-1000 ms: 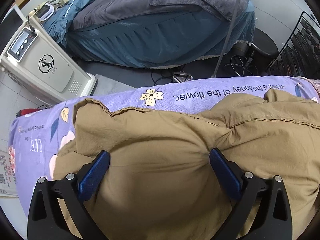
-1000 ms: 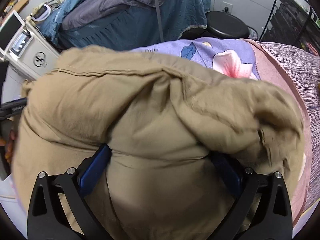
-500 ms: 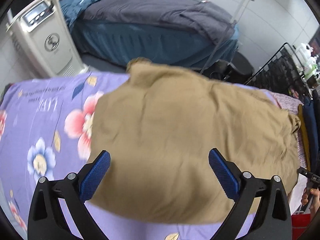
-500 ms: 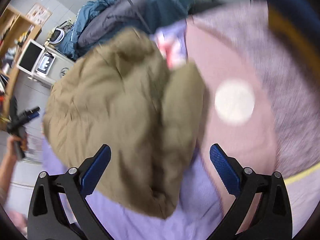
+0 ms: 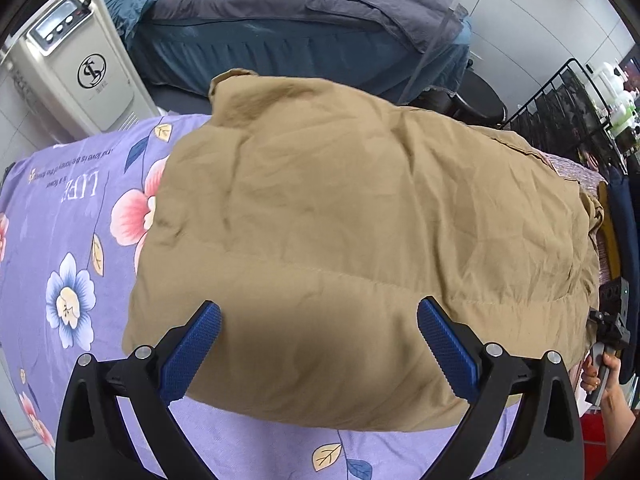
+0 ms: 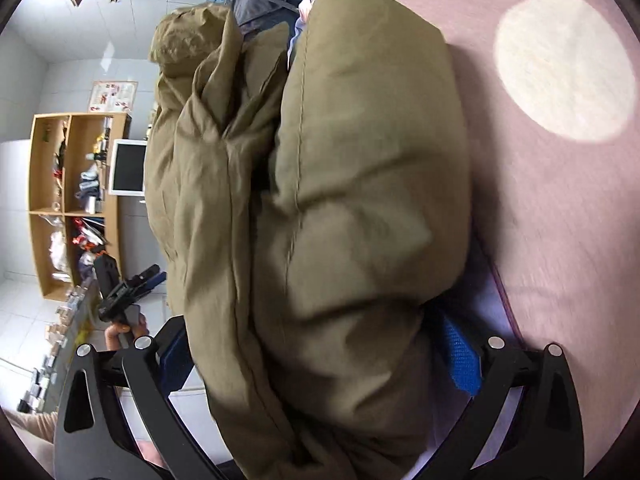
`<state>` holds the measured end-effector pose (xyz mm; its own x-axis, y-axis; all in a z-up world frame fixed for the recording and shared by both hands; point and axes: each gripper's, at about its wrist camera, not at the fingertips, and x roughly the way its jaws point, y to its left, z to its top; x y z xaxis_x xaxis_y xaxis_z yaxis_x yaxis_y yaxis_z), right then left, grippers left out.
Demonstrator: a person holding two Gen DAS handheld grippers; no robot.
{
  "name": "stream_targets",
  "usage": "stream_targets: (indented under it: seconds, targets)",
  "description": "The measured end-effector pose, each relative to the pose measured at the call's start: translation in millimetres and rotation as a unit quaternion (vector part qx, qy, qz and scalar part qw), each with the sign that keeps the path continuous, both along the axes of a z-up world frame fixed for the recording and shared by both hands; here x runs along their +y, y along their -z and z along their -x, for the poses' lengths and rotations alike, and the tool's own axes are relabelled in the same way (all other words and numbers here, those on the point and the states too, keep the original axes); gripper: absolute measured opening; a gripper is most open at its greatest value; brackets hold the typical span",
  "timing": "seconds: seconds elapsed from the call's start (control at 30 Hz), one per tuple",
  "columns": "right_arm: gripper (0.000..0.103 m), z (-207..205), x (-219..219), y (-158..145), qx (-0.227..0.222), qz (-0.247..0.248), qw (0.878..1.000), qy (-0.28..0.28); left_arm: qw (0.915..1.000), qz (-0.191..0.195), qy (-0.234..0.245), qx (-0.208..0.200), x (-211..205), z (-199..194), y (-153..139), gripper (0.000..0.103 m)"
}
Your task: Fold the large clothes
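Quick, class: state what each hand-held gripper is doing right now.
Left hand-held gripper: open, holding nothing, above the tan jacket.
Right hand-held gripper: jaws spread wide around a jacket fold; no visible clamp.

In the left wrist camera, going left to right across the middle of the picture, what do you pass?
Purple floral sheet → folded tan garment → dark navy clothing at the right edge.

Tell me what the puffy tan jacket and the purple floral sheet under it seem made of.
Puffy tan jacket: likely padded woven cotton or nylon blend, matte; fine creases, stitched quilt seams, bulging loft.
Purple floral sheet: probably thin printed cotton or polyester, smooth and flat, faint sheen unclear.
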<state>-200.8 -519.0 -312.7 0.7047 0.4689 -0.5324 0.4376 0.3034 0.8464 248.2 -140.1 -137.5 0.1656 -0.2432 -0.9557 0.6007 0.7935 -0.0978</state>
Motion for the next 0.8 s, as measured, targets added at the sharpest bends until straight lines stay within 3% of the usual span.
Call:
stream_targets:
  seconds: [0.2,0.3,0.4,0.47,0.57,0.63,0.8]
  targets:
    - [0.097,-5,11,2,0.04,0.039,0.998,-0.008,0.9993,0.026,-0.02,0.019,21,-9,-2,0.097]
    - [0.067,-5,17,-5,0.051,0.054,0.997,-0.008,0.9955,0.059,-0.068,0.029,64,-36,-13,0.097]
    - [0.055,0,18,-5,0.056,0.05,0.997,0.002,0.9866,0.108,-0.112,0.048,125,-73,-20,0.097]
    - [0.053,0,21,-10,0.067,0.061,0.996,0.003,0.9797,0.14,-0.121,0.077,160,-96,-16,0.097]
    - [0.053,1,25,-13,0.086,0.065,0.994,0.008,0.9743,0.176,-0.09,0.108,185,-120,-6,0.097]
    - [0.053,-3,28,-18,0.098,0.069,0.993,0.009,0.9628,0.209,-0.066,0.158,190,-131,14,0.097]
    - [0.056,-18,40,-35,0.143,0.085,0.986,0.026,0.9511,0.203,-0.017,0.232,162,-141,76,0.097]
